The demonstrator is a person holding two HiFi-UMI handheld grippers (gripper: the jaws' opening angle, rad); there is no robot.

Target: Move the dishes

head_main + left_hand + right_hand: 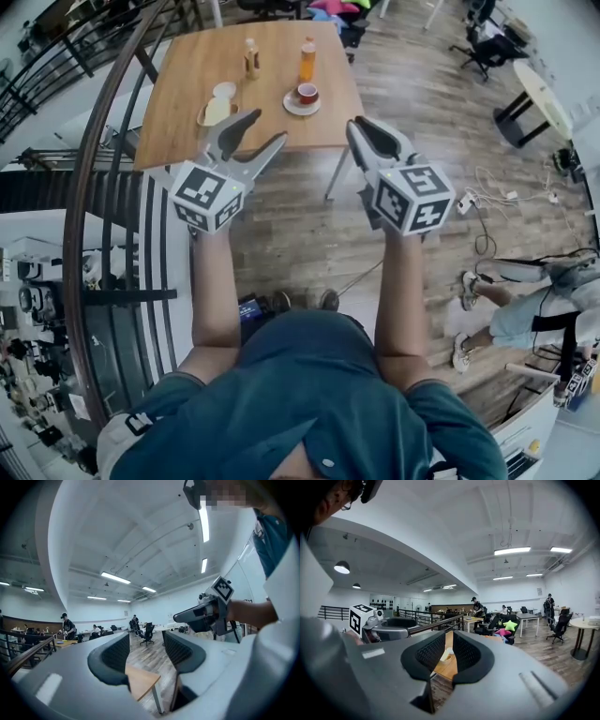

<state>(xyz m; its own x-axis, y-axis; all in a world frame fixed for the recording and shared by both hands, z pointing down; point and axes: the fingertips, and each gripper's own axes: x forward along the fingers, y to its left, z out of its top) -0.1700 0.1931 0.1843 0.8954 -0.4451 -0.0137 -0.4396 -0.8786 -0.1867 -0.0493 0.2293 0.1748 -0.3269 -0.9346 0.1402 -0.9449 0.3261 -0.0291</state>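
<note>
Facing both claws across a stretch of plank floor, the dishes sit near the close edge of the wooden counter, ahead of the person and well apart from either claw. A cream plate with something pale and rounded piled on it lies almost straight in front of the left claw, which makes that the nearer one. A white saucer carrying a small red cup lies between the lines of the two claws. Two slim bottles, one amber and one orange, stand upright further back.

The left claw is held roughly level with its ribbed dark pads standing apart and nothing between them. The right claw is all but closed, leaving only a thin slit, and it grips nothing. Through that slit a pale dish shows, probably the cream plate, though it is too small to be sure.

Both dishes look like smooth glazed ware: round and low, with thin rims, so there is no long axis to line up on. The matte counter top should let a rim be reached from the near side.
</note>
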